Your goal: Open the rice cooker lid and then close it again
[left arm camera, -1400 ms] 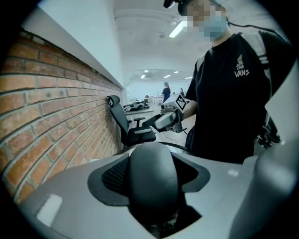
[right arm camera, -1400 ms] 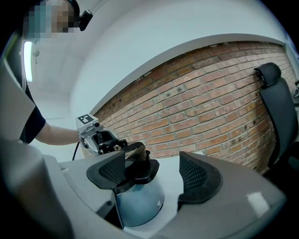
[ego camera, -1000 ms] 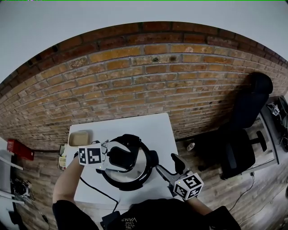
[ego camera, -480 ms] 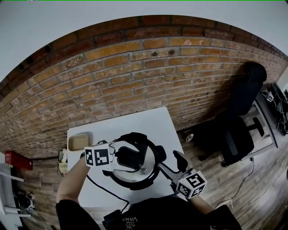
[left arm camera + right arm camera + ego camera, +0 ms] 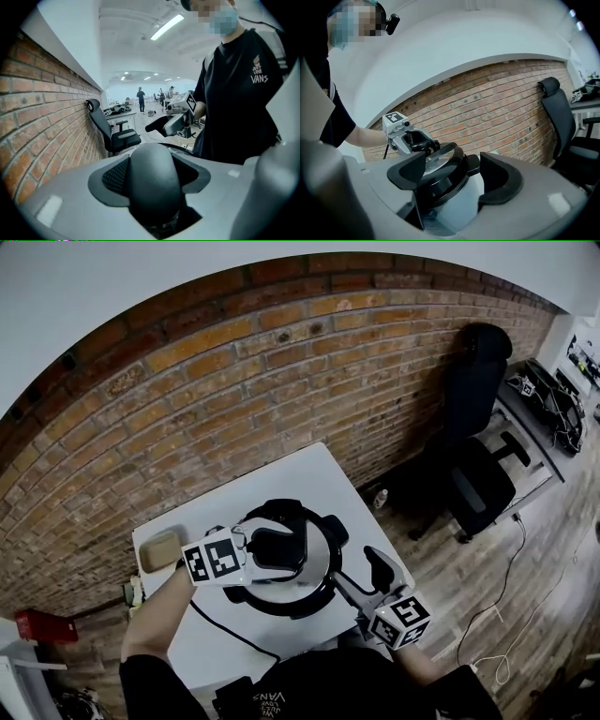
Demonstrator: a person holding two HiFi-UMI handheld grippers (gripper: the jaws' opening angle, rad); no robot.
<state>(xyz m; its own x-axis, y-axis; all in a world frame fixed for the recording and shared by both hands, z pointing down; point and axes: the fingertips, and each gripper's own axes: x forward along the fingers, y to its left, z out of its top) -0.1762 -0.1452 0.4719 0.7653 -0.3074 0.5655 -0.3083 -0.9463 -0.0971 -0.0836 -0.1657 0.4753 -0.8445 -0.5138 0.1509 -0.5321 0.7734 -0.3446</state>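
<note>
The rice cooker (image 5: pixel 302 604) stands on the white table (image 5: pixel 309 474). Its glass lid (image 5: pixel 438 161) sits tilted on the pot, the side toward me a little raised. My left gripper (image 5: pixel 264 546) is shut on the black lid knob (image 5: pixel 154 183), which fills the gap between its pads. From the right gripper view the left gripper (image 5: pixel 410 139) clasps the knob from the left. My right gripper (image 5: pixel 361 579) is open beside the cooker's right front, the white pot body (image 5: pixel 457 206) showing between its jaws. Whether it touches the pot I cannot tell.
A tan container (image 5: pixel 161 550) lies at the table's back left corner. A black cord (image 5: pixel 220 631) runs from the cooker to the near edge. The brick wall (image 5: pixel 234 390) is right behind the table. A black office chair (image 5: pixel 480 479) stands to the right.
The right gripper has drawn closer to the cooker's right side. The left gripper has stayed on the knob. The head view has swung, so the scene sits more to the right.
</note>
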